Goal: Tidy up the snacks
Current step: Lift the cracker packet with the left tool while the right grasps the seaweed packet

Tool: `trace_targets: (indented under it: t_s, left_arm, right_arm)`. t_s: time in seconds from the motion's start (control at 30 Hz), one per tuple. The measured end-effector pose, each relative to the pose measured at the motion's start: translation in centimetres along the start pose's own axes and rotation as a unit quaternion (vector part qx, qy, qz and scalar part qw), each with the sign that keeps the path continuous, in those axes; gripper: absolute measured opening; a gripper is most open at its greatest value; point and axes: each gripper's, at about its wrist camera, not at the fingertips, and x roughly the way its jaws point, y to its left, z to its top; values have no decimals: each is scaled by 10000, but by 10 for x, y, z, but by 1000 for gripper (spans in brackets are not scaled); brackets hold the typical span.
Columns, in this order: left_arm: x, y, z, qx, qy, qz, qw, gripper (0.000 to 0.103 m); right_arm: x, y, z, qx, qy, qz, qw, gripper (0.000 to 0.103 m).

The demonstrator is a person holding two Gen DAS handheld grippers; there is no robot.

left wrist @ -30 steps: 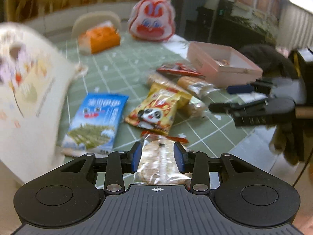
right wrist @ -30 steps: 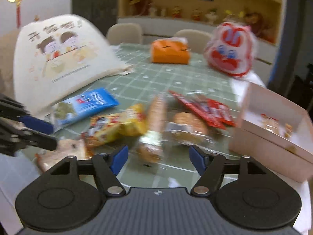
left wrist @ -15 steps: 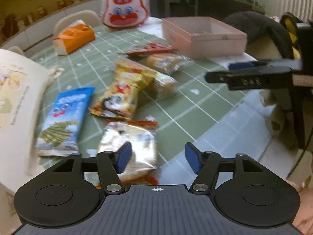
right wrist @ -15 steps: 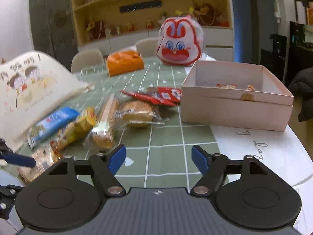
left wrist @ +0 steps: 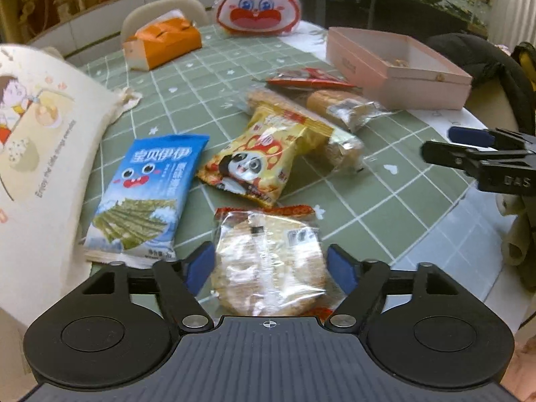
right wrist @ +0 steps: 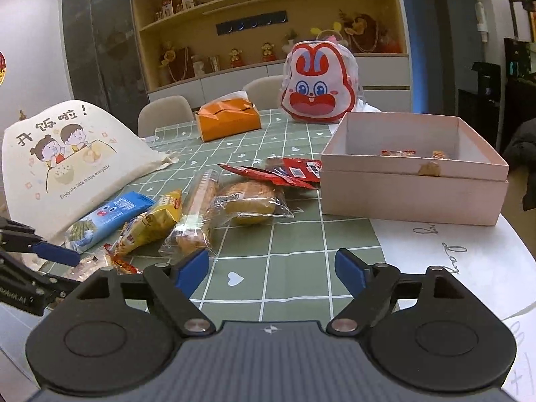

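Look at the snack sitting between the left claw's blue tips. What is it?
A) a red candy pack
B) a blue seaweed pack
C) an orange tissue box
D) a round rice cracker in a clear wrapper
D: the round rice cracker in its clear wrapper lies between the tips of the left claw, which is opening.

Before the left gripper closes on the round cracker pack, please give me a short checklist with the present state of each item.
1. Round cracker pack lies between the left gripper fingers: ok.
2. Left jaws wider than the pack, opening: ok.
3. Pads touching the pack: cannot tell.
4. Right gripper empty, jaws opening: ok.
5. Pink box open, with room: ok.
6. Panda snack bag clear of the pack: not ok, edges touch.
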Motion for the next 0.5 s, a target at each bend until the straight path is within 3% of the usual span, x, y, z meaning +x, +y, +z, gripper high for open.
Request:
trace_targets:
  t_s: [0.1, 0.2, 0.4, 0.5]
  left_arm:
    - [8, 11, -1, -337, 156, -253, 9990, 86]
    - [6, 13, -4, -379, 47, -315, 9988, 84]
    - [-6, 21, -11, -568, -392, -750, 9948, 82]
    - [-23, 39, -1, -1013, -887, -1061, 9852, 82]
  right_arm:
    - [0, 0, 0, 25, 5, 14, 10000, 84]
    - [1, -1, 0, 37, 23, 22, 10000, 84]
    - [3, 4, 1, -102, 140, -79, 9998, 84]
    - [6, 21, 6, -387, 316, 69, 9987, 84]
